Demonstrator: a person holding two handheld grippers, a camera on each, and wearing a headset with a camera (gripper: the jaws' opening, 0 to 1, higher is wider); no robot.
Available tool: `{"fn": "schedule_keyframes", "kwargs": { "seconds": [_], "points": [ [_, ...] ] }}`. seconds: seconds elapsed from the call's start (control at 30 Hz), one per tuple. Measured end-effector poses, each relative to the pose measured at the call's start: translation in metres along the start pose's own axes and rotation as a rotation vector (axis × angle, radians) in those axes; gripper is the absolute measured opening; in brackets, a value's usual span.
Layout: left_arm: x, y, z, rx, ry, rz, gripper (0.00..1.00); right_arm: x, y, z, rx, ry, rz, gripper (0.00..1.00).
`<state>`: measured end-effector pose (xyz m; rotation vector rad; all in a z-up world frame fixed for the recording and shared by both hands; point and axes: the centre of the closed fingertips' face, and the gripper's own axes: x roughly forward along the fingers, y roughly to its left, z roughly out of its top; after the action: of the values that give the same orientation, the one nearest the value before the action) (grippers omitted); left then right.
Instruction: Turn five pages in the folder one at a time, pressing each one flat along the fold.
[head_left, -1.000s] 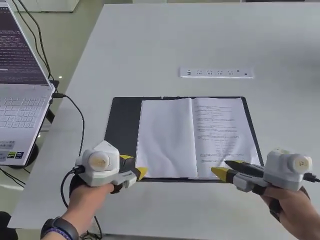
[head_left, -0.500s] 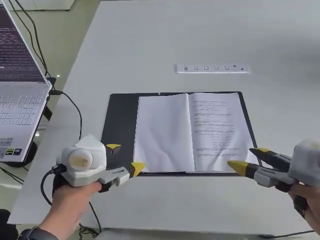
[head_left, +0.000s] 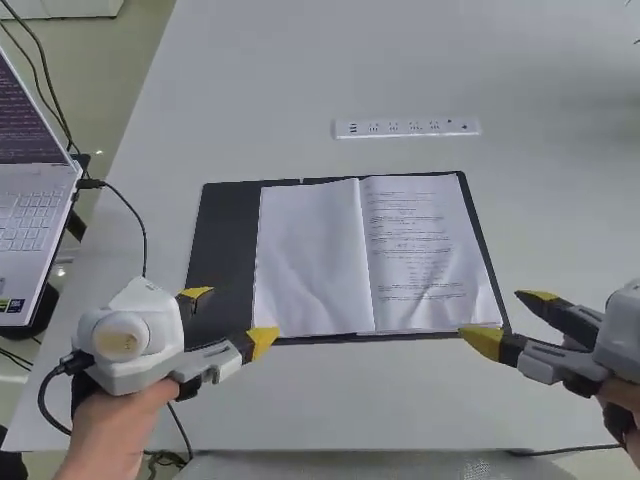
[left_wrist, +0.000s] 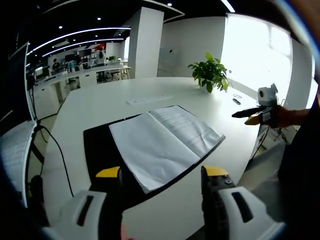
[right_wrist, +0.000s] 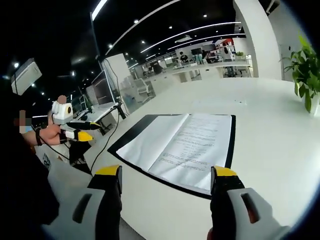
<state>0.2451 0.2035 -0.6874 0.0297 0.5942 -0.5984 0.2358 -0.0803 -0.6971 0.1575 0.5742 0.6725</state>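
A black folder (head_left: 222, 250) lies open on the white table, with a blank left page (head_left: 305, 255) and a printed right page (head_left: 420, 250). The folder also lies ahead in the left gripper view (left_wrist: 100, 145) and in the right gripper view (right_wrist: 227, 142). My left gripper (head_left: 228, 318) hovers open off the folder's near left corner, its yellow-tipped jaws apart and empty. My right gripper (head_left: 510, 318) is open too, just off the near right corner and above the table. Neither touches the paper.
A white power strip (head_left: 405, 128) lies beyond the folder. A laptop (head_left: 25, 200) sits at the left edge with a black cable (head_left: 125, 205) running toward the folder. A potted plant (left_wrist: 210, 75) stands at the table's far end. The near table edge is close below the grippers.
Both grippers have drawn back toward me and apart, and each has opened wider. The right one moved off the printed page's near corner. The head camera has shifted, so the folder sits higher and to the left.
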Motion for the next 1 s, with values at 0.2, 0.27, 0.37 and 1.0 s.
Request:
{"fn": "schedule_keyframes", "kwargs": {
  "seconds": [0.2, 0.27, 0.37, 1.0],
  "points": [
    [0.002, -0.009, 0.0, 0.016, 0.015, -0.024, 0.66, -0.005, 0.007, -0.006, 0.023, 0.0, -0.004, 0.73],
    [0.003, -0.011, 0.003, 0.02, 0.014, -0.026, 0.66, -0.007, 0.006, -0.005, 0.03, -0.007, -0.009, 0.73],
    [0.006, -0.015, 0.008, 0.03, 0.014, -0.036, 0.66, -0.009, 0.005, -0.003, 0.043, -0.023, -0.018, 0.73],
    [0.052, -0.06, 0.022, 0.083, 0.062, -0.192, 0.65, -0.016, 0.007, -0.012, 0.098, -0.034, -0.036, 0.72]
  ]
}}
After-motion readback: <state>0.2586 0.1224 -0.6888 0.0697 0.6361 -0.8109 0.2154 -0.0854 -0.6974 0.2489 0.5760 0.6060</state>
